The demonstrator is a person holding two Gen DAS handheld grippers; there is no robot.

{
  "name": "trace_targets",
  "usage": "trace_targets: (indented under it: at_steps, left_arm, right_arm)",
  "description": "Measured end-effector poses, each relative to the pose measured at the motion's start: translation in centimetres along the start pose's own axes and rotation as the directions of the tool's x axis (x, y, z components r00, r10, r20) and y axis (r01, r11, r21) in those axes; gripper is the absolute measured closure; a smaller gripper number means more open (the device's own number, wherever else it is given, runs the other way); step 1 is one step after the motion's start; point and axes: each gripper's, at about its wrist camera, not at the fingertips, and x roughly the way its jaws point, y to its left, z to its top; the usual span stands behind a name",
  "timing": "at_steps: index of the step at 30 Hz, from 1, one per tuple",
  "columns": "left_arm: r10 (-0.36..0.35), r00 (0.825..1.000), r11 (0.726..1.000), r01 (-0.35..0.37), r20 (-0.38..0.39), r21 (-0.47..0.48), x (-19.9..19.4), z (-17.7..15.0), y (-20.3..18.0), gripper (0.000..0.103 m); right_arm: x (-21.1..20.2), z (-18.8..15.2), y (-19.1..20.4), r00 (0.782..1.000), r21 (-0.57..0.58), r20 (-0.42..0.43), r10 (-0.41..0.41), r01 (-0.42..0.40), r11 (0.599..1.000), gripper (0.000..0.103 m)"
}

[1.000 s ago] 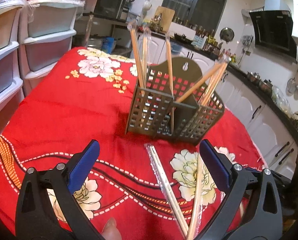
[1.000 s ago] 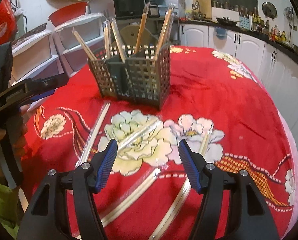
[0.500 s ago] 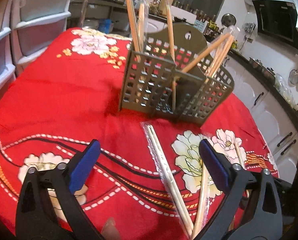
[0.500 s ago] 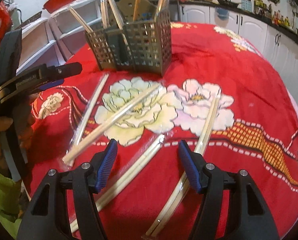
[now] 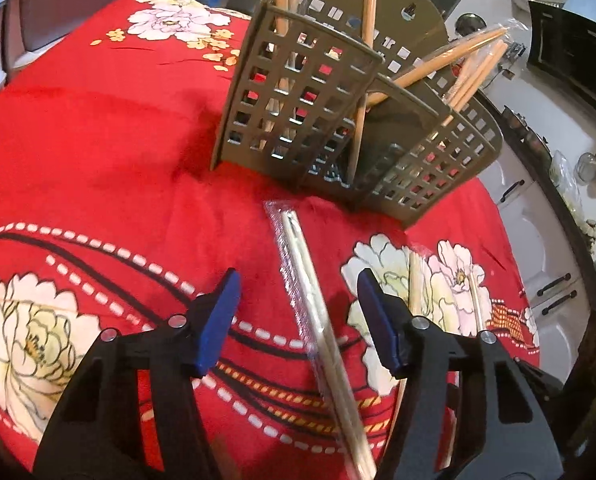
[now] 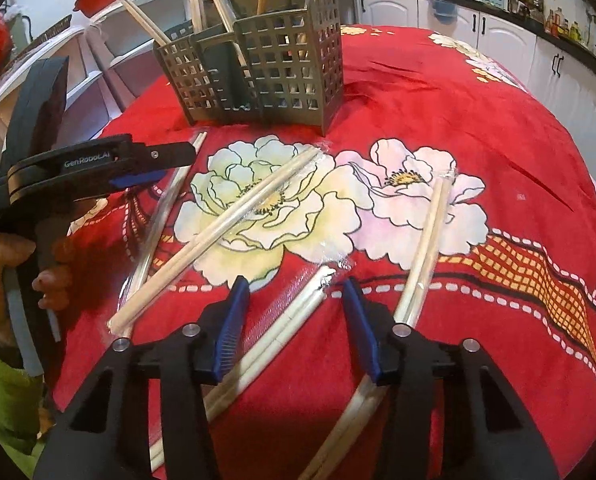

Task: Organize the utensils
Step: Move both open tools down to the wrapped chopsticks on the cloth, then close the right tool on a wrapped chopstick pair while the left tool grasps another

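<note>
A grey lattice utensil holder [image 5: 298,92] [image 6: 290,64] stands on the red flowered tablecloth with several chopsticks upright in it. Several plastic-wrapped chopstick pairs lie loose in front of it. My left gripper [image 5: 298,312] is low over one wrapped pair [image 5: 298,248]. Its jaws are closing with the pair between them, and the blue pads [image 5: 218,320] are clear of it. My right gripper [image 6: 296,320] straddles another wrapped pair [image 6: 266,352]. Its jaws are closing too, without touching the pair. The left gripper [image 6: 178,160] shows side-on at the left of the right wrist view, held by a hand.
Two more wrapped pairs lie on the white flower [image 6: 234,224] and the pink flower [image 6: 426,248]. White drawer units [image 6: 110,40] stand past the table's left side, kitchen cabinets [image 6: 498,36] behind. The tablecloth [image 6: 478,128] drops away at the right.
Both grippers have sunk toward the table and tipped downward. Their jaws have narrowed, each around a wrapped chopstick pair. The holder looms closer in the left wrist view.
</note>
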Motion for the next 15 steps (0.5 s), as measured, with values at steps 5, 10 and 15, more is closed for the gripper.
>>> trace_targets:
  at_steps: [5,10,15]
  left_arm:
    - [0.039,0.999,0.999,-0.039,-0.019,0.004,1.5,1.3,-0.7,0.057]
    - [0.094,0.995,0.995,-0.094,-0.014,0.024,2.7,2.4,-1.3,0.065]
    - [0.143,0.99,0.989,-0.143,-0.001,0.027,3.1,3.0,-1.2,0.084]
  right_arm:
    - [0.4,0.6,0.0,1.0,-0.002,0.003,0.005,-0.005,1.0,0.07]
    - [0.8,1.3,0.0,1.0,-0.008,0.008,0.011,-0.011,1.0,0.081]
    - [1.2,1.9,-0.1,1.0,-0.011,0.011,0.023,-0.023,1.0,0.091]
